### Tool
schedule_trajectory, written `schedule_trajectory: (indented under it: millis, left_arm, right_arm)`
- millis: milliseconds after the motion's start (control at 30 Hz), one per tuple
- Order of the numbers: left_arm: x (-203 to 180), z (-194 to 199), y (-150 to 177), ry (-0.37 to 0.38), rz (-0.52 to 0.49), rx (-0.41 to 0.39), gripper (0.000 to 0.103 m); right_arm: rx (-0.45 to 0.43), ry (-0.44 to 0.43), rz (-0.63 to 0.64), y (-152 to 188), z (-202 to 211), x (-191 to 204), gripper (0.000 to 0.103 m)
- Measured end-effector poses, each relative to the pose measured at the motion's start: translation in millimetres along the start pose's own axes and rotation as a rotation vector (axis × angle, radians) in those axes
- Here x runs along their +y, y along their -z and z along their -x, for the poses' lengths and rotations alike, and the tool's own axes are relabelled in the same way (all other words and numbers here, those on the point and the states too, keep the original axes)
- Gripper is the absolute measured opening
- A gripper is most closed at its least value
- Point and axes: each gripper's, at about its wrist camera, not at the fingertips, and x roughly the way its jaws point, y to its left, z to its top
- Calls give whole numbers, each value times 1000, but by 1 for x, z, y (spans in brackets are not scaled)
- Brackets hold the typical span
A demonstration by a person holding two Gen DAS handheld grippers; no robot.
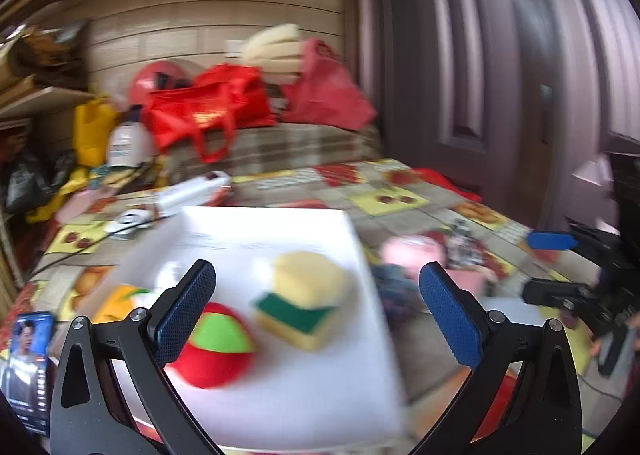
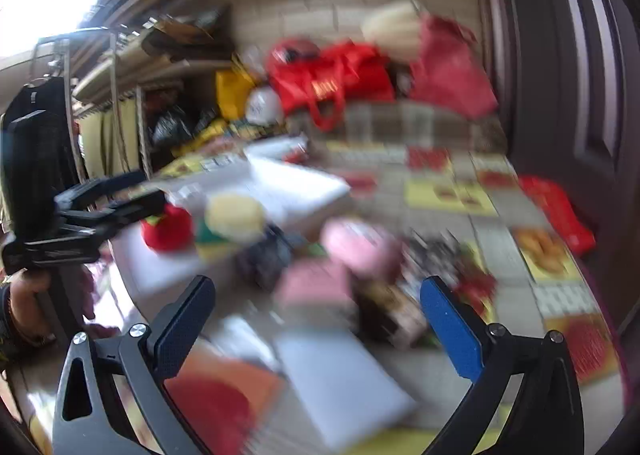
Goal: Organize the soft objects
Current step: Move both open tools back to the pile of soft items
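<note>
In the left wrist view a white tray lies on the table and holds a red and green soft ball, a yellow and green sponge and a pale yellow sponge on top of it. My left gripper hangs open just above them with nothing between its fingers. The right wrist view is blurred: my right gripper is open over pink soft items and a dark cloth. The ball and sponges show at left, near the other gripper.
A patterned tablecloth covers the table. Red bags, a white bottle and a yellow bag crowd the far edge. A phone lies at the left, a white sheet near the right gripper. A dark door stands at right.
</note>
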Motion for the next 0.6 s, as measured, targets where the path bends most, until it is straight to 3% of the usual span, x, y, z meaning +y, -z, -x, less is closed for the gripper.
schedule_trajectory:
  millis: [233, 333, 500, 533, 567, 600]
  left_arm:
    - [-48, -14, 0, 140, -32, 109, 103]
    - [-57, -20, 1, 151, -47, 145, 103]
    - [-57, -24, 3, 199, 25, 177, 103]
    - [-57, -27, 4, 207, 38, 192, 103]
    - [-59, -30, 4, 218, 49, 210, 103]
    - [-60, -32, 5, 225, 51, 222, 103]
  right_arm:
    - [197, -1, -52, 18, 2, -48, 103]
    - [273, -37, -12, 21, -11, -42, 102]
    - [426, -71, 170, 35, -38, -6, 101]
    - [446, -58, 205, 36, -43, 0, 97]
    - [453, -59, 231, 37, -46, 6, 88]
    - [445, -65, 236, 36, -46, 8, 71]
